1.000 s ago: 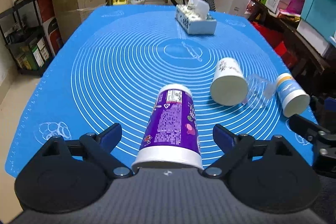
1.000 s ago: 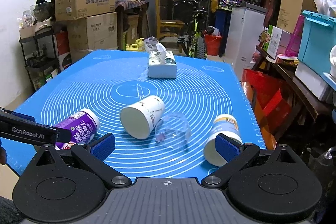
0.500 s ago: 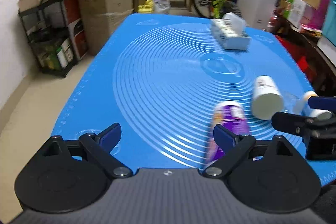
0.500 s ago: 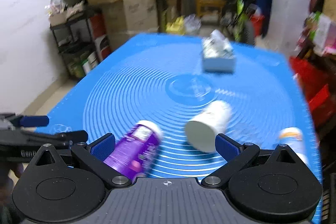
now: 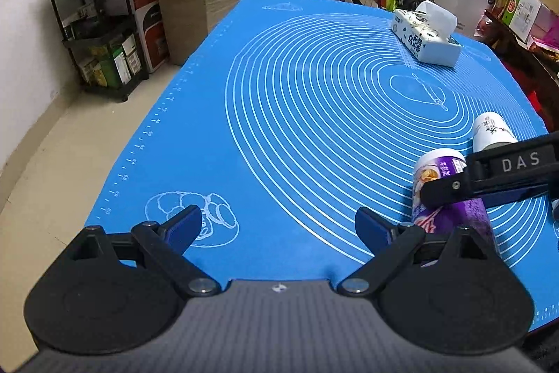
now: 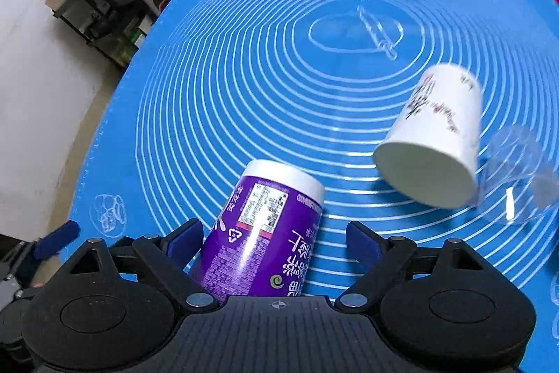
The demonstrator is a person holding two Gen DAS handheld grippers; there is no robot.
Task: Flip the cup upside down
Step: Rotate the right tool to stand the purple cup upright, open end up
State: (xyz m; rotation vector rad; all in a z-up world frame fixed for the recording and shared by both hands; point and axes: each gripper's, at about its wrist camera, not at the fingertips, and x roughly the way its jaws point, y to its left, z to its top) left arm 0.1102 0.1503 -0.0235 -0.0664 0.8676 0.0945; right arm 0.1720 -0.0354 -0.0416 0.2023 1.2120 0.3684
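Purple cup (image 6: 260,233) — between spread tool (image 6: 274,242) fingers

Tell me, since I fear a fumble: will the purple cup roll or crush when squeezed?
The purple cup lies on its side on the smooth mat, so it probably rolls. It looks thin-walled, so likely light and crushable. The right tongs straddle it, open.

Purple cup (image 6: 262,233), white at base and rim, printed with a label, barcode and white lettering; lying on its side on the blue mat (image 6: 244,76), near the front edge, base pointing away and mouth end hidden under the camera housing in the right wrist view. Lying just left of the white paper cup (image 6: 433,142), also on its side, open mouth toward the camera, dark lettering on the wall, apart from the purple one. Touching that, a clear plastic cup (image 6: 517,177), tipped over too. Seen again at the right in the left wrist view: purple cup (image 5: 450,219), partly covered, white cup (image 5: 491,131) behind it
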